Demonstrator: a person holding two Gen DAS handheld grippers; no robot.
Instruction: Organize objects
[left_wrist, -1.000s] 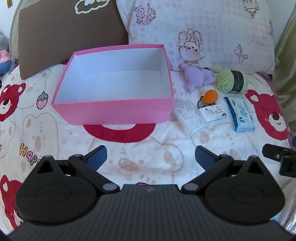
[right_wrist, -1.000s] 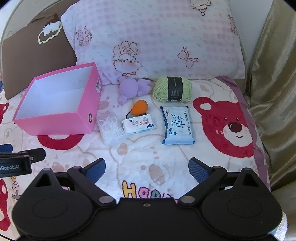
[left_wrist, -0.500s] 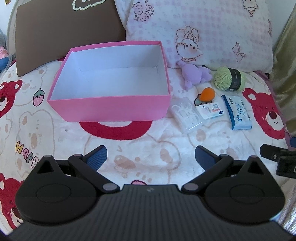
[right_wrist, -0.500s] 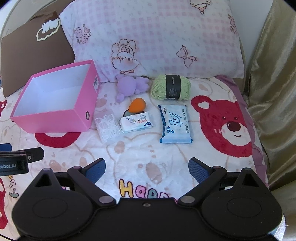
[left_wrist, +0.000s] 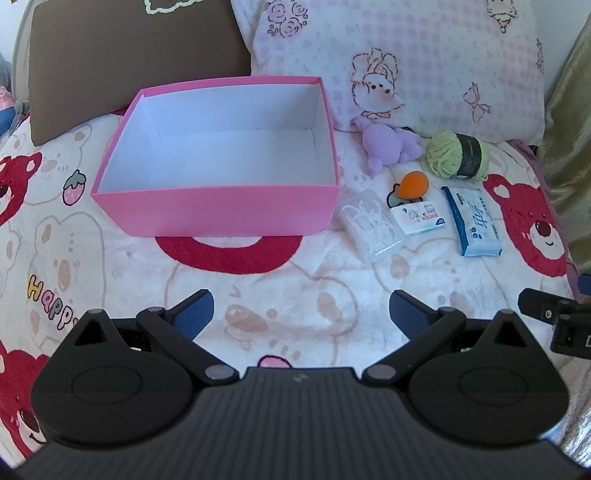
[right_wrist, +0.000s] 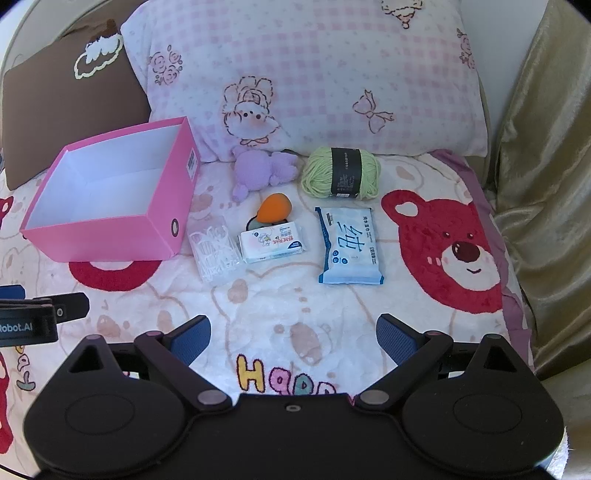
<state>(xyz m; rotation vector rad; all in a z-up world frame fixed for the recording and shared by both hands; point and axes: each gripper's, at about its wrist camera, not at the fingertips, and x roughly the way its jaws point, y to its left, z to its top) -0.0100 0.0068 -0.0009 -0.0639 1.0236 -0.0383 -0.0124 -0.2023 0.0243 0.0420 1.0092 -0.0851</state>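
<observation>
An empty pink box with a white inside sits on the bear-print blanket. To its right lie a clear pack of white picks, a small tissue pack, an orange sponge, a blue wipes pack, a purple plush and green yarn. My left gripper hovers open in front of the box. My right gripper hovers open in front of the packs. Both hold nothing.
A pink checked pillow and a brown cushion lean behind the items. An olive curtain hangs along the right edge. The other gripper's tip shows at each view's side.
Both grippers have drifted slightly; the box and items sit a bit further left and lower in the right view. Nothing was picked up.
</observation>
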